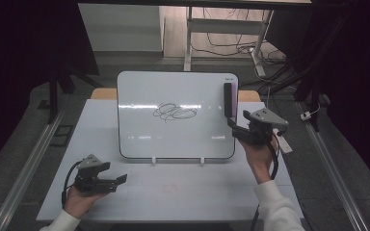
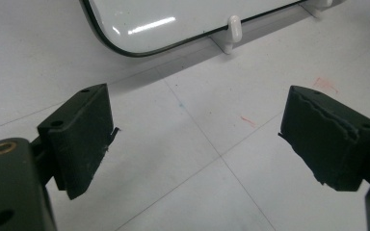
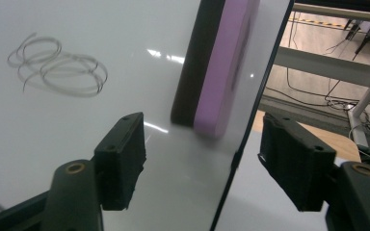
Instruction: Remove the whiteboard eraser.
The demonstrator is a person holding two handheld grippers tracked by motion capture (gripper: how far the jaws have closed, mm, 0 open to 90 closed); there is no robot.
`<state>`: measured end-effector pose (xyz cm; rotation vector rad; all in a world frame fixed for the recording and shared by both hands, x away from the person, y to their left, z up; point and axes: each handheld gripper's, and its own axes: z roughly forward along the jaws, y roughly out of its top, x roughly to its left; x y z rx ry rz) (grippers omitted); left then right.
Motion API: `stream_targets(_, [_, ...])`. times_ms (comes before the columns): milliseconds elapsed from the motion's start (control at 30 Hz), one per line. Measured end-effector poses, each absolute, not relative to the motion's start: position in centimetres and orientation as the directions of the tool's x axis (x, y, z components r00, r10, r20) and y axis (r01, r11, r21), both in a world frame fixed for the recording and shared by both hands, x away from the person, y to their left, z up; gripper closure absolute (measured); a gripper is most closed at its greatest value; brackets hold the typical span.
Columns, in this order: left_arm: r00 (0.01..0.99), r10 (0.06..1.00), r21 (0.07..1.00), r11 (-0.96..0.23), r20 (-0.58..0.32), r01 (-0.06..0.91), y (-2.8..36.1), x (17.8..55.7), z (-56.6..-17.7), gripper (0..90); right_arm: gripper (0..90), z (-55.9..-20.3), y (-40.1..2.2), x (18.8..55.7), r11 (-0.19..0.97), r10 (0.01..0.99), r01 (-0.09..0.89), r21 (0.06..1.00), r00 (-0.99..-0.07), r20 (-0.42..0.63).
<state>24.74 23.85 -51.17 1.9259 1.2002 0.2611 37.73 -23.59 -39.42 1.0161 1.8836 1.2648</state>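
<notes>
A whiteboard [image 1: 173, 139] stands upright on white feet at the middle of the table, with a black scribble [image 1: 174, 111] at its centre. A purple eraser with a black felt side [image 1: 229, 99] clings to the board's right edge, standing on end. My right gripper [image 1: 233, 125] is raised just below the eraser. In the right gripper view its jaws stand open [image 3: 202, 163] with the eraser [image 3: 221, 62] ahead of them, one jaw before the board face and one past its edge. My left gripper [image 1: 120, 179] rests low at the front left, open [image 2: 197, 139] over bare tabletop.
The white table [image 1: 183, 192] has faint red marks [image 2: 248, 121] in front of the board's feet [image 2: 233, 31]. Behind the table are a desk frame and loose cables on the floor [image 1: 231, 45]. Metal rails [image 1: 29, 163] run along both sides.
</notes>
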Motion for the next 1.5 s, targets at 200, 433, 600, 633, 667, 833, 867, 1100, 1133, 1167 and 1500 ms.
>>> stream_targets(200, [0.524, 0.817, 0.740, -0.193, -0.243, 0.645, 24.0, 24.7, -51.2, 12.3, 39.3, -38.8, -22.6, 39.0, 0.241, 0.886, 0.247, 0.939, -0.452, -0.108])
stream_targets(433, [0.520, 0.818, 0.737, -0.192, -0.245, 0.648, 24.0, 24.9, -51.2, 12.3, 49.4, -38.5, -21.6, 40.0, 0.241, 0.894, 0.253, 0.937, -0.434, -0.112])
stream_targets(600, [0.517, 0.820, 0.738, -0.188, -0.245, 0.648, 24.1, 24.8, -51.2, 12.3, 55.6, -38.4, -21.0, 40.3, 0.247, 0.900, 0.260, 0.933, -0.418, -0.122])
stream_targets(633, [0.516, 0.820, 0.738, -0.187, -0.246, 0.648, 24.2, 24.8, -51.2, 12.2, 57.4, -38.4, -20.8, 40.4, 0.247, 0.905, 0.268, 0.931, -0.407, -0.123])
stream_targets(667, [0.516, 0.820, 0.738, -0.185, -0.247, 0.648, 24.2, 24.8, -51.2, 12.2, 57.4, -38.4, -20.8, 40.4, 0.247, 0.905, 0.268, 0.931, -0.407, -0.123])
stream_targets(833, [0.512, 0.823, 0.739, -0.183, -0.246, 0.649, 24.3, 24.7, -51.3, 12.2, 61.1, -38.3, -20.6, 40.3, 0.232, 0.918, 0.281, 0.931, -0.380, -0.114])
stream_targets(867, [0.512, 0.824, 0.740, -0.183, -0.245, 0.648, 24.2, 24.7, -51.3, 12.2, 62.1, -38.2, -20.5, 40.2, 0.233, 0.921, 0.283, 0.931, -0.372, -0.117])
stream_targets(1100, [0.508, 0.826, 0.740, -0.179, -0.245, 0.648, 24.3, 24.7, -51.3, 12.2, 64.6, -37.8, -21.0, 39.5, 0.202, 0.924, 0.257, 0.945, -0.370, -0.097])
stream_targets(1133, [0.508, 0.825, 0.739, -0.179, -0.247, 0.650, 24.3, 24.8, -51.3, 12.2, 64.7, -37.6, -20.9, 39.3, 0.204, 0.922, 0.244, 0.948, -0.374, -0.102])
stream_targets(1167, [0.508, 0.825, 0.739, -0.179, -0.246, 0.650, 24.3, 24.7, -51.3, 12.2, 64.7, -37.3, -20.9, 39.0, 0.209, 0.917, 0.235, 0.949, -0.384, -0.107])
stream_targets(1500, [0.507, 0.826, 0.739, -0.178, -0.247, 0.649, 24.4, 24.7, -51.3, 12.2, 65.1, -38.3, -20.9, 37.3, 0.227, 0.880, 0.225, 0.948, -0.465, -0.100])
